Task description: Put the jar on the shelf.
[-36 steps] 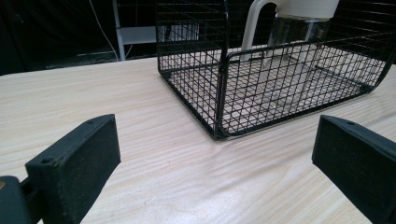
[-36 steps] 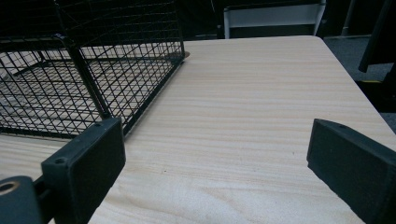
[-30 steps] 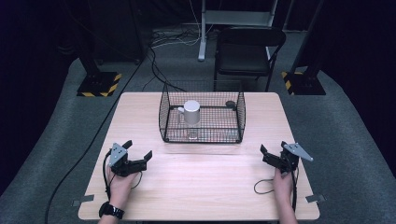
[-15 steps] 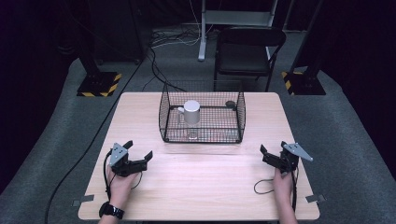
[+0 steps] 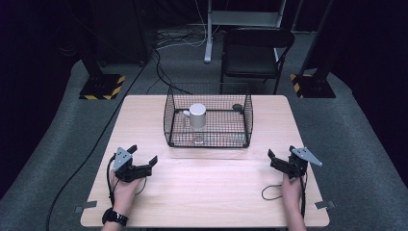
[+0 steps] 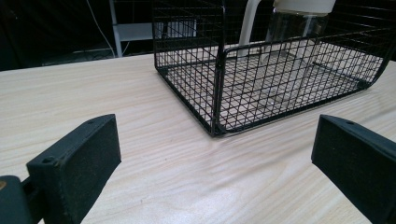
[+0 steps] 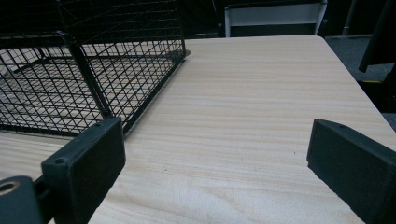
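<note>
Wire basket (image 5: 208, 121) sits well ahead, between the spread left gripper (image 5: 143, 160) and spread right gripper (image 5: 280, 158)

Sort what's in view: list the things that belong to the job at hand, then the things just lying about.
Part of the job:
wire basket
white mug standing in it
left tool, open
right tool, open

Just lying about:
small dark object in the basket's far corner
black chair behind the table
floor cables
</note>
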A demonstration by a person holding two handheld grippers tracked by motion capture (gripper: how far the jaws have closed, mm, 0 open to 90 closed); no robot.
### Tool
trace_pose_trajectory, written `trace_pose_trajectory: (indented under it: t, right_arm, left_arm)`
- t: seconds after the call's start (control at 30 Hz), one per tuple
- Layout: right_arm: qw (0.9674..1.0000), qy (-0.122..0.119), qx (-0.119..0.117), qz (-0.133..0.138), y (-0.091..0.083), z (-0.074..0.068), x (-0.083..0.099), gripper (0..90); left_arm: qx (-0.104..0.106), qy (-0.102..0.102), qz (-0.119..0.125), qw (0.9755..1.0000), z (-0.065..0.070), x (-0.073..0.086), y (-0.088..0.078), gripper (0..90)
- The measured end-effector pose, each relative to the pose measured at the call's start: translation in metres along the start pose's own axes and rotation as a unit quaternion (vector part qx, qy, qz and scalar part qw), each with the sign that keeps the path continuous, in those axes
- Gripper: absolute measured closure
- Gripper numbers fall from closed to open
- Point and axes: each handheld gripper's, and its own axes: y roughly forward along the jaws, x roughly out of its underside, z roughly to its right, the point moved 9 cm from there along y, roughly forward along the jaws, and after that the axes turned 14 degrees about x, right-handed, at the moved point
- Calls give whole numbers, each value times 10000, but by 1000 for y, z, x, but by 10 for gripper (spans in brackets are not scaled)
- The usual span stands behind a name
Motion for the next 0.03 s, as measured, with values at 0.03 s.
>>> trace_pose_trajectory:
  t: [0.03]
  right_arm:
    - [10000, 1, 0, -2, 0, 0, 0, 36]
  left_arm:
    - [3, -5, -1, 10000, 0, 0, 0, 10]
